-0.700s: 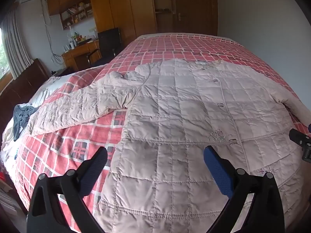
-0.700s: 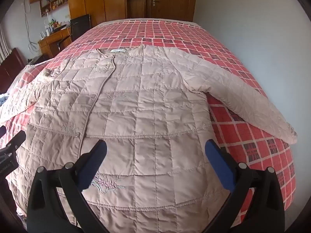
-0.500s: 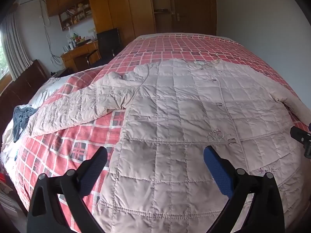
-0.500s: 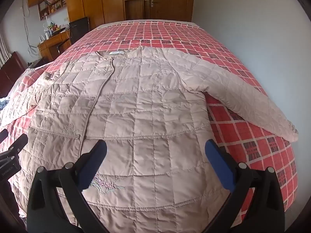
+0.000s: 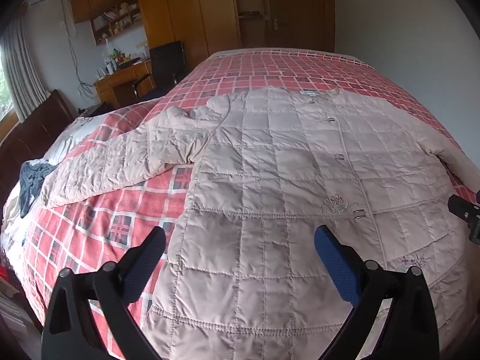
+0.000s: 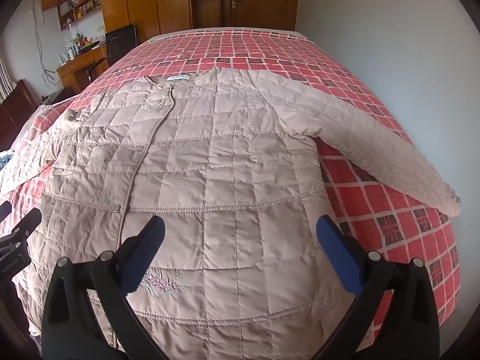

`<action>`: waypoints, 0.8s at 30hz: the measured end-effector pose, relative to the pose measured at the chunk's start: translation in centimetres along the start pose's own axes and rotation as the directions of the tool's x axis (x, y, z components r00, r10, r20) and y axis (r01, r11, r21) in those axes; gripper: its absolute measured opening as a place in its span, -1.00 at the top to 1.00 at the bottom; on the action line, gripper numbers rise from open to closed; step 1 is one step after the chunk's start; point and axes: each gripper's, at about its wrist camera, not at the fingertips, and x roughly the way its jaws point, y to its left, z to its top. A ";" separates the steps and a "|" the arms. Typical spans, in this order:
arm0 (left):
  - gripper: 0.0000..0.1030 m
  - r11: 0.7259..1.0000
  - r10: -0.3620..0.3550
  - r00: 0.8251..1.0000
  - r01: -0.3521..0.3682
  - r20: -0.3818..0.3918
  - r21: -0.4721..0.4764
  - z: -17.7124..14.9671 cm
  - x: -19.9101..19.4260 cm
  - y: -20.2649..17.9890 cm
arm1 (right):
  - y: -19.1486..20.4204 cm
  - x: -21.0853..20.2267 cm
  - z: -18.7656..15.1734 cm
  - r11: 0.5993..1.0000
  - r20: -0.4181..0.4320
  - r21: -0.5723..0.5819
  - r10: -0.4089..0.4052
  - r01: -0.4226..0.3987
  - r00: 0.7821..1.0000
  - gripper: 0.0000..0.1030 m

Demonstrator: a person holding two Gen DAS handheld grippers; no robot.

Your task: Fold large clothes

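A pale pink quilted jacket point(image 5: 285, 180) lies flat and buttoned on a red plaid bed, collar far, hem near. Its left sleeve point(image 5: 120, 165) stretches out toward the bed's left side; its right sleeve point(image 6: 375, 147) angles out toward the right edge. My left gripper point(image 5: 238, 249) hovers open above the jacket's lower left part, holding nothing. My right gripper point(image 6: 240, 237) hovers open above the lower right part point(image 6: 234, 210) of the jacket, also holding nothing. Each gripper shows at the edge of the other's view.
The red plaid bedspread point(image 6: 240, 48) covers a large bed. A dark grey garment point(image 5: 31, 180) lies crumpled at the bed's far left. A wooden desk point(image 5: 126, 81), a black chair and wardrobes stand behind; a white wall point(image 6: 390, 30) runs along the right.
Both grippers have drifted slightly; the views shift a little over the jacket. The jacket lies as before and both grippers stay open.
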 end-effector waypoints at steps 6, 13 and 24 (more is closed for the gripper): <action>-0.93 1.000 0.000 1.000 0.000 -0.001 0.001 -0.1 0.1 0.0 | 0.0 0.0 -0.1 1.000 0.004 0.003 -0.002 0.002 1.000 -0.95; -0.93 1.000 0.003 1.000 -0.003 0.000 0.005 0.0 0.1 -0.2 | 0.0 0.0 -0.1 1.000 0.005 0.004 -0.003 0.003 1.000 -0.95; -0.93 1.000 0.003 1.000 -0.003 0.000 0.003 -0.1 0.1 0.0 | -0.1 0.1 0.0 1.000 0.005 0.003 -0.003 0.003 1.000 -0.95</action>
